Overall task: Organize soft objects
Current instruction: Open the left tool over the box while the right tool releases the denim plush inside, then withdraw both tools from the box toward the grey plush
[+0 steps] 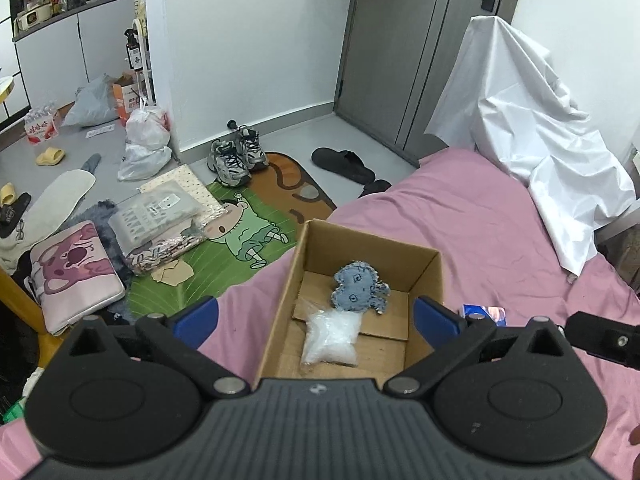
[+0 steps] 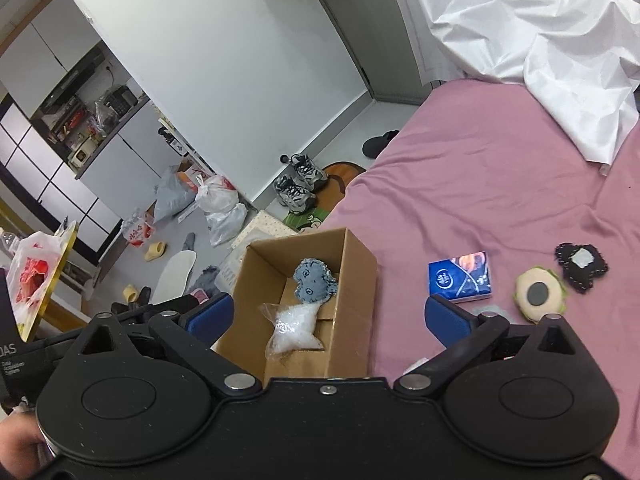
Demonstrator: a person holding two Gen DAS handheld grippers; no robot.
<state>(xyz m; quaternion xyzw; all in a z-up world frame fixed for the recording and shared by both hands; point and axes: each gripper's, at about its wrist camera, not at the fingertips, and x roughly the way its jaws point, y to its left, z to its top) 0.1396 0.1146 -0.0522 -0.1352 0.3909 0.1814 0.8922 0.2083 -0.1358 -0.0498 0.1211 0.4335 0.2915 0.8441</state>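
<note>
An open cardboard box point(image 1: 372, 252) point(image 2: 354, 320) stands on the pink bed near its edge. Inside lie a blue denim soft toy point(image 1: 356, 288) point(image 2: 314, 280) and a clear bag of white filling point(image 1: 330, 340) point(image 2: 294, 330). My left gripper point(image 1: 318, 316) hovers over the box, open, with nothing between its blue pads. My right gripper point(image 2: 329, 315) is also open and empty above the box's right side. To the right on the bed lie a blue tissue pack point(image 2: 460, 278) point(image 1: 484, 314), a round beige pad point(image 2: 540, 296) and a black felt piece point(image 2: 580, 266).
A crumpled white sheet point(image 1: 532, 128) point(image 2: 540, 40) covers the bed's far right. Left of the bed, the floor holds a cartoon mat point(image 1: 240, 240), sneakers point(image 1: 236, 158), a pink sleeve point(image 1: 76, 276), packaged fabrics point(image 1: 160, 216) and plastic bags point(image 1: 146, 140).
</note>
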